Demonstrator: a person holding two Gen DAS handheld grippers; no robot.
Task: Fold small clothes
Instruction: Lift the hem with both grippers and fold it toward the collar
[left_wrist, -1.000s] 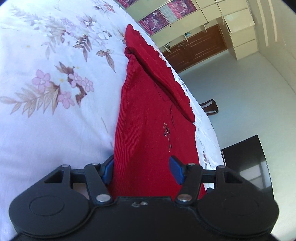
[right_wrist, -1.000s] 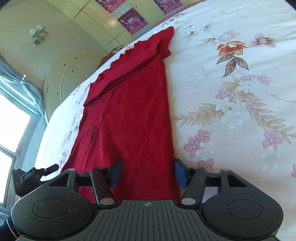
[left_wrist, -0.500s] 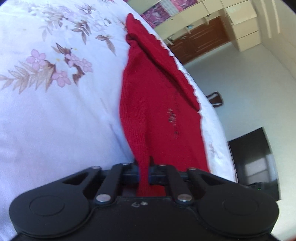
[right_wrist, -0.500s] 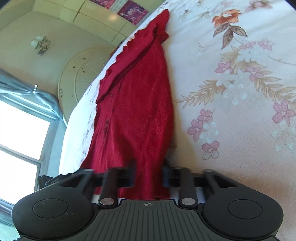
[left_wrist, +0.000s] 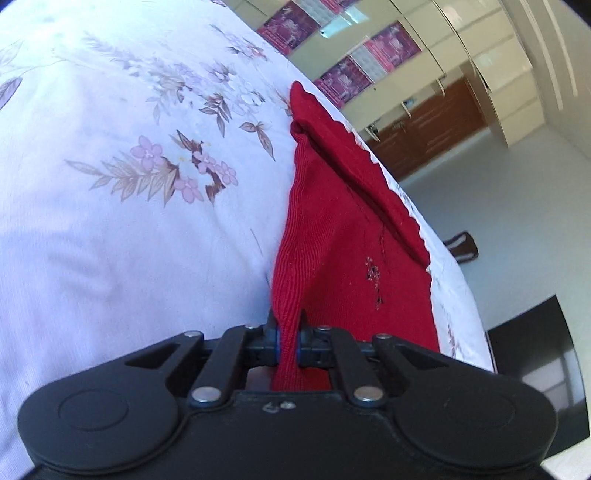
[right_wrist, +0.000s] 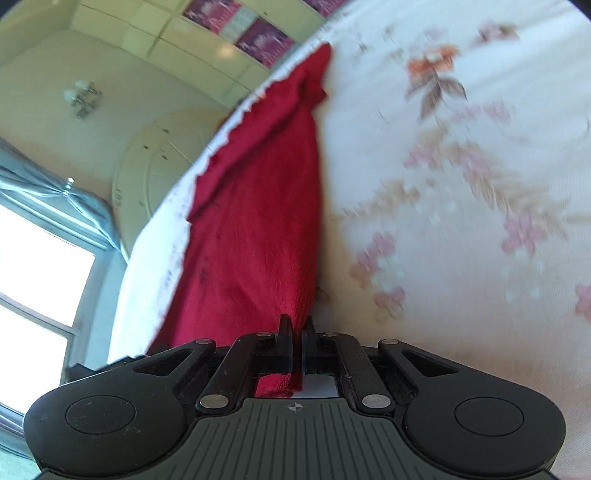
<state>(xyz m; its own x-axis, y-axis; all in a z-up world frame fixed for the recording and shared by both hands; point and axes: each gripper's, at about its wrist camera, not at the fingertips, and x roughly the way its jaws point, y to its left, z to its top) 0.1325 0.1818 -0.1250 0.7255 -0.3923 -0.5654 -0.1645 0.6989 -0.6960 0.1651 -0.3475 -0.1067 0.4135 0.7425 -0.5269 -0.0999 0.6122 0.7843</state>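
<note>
On floral bedsheet (left_wrist: 110, 240): one red knit garment (left_wrist: 332, 236), lying long beside bed edge. Two grippers: left gripper (left_wrist: 287, 332) and right gripper (right_wrist: 296, 343), both just clamped onto near hem, fabric pinched between pads. Beyond: wardrobe cabinets (left_wrist: 461, 74), window (right_wrist: 33, 280). Right view blurred; hem ends hidden behind gripper bodies.

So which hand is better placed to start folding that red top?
Neither: left gripper and right gripper each pinch the near edge of the red top, so probably both lift together.
</note>
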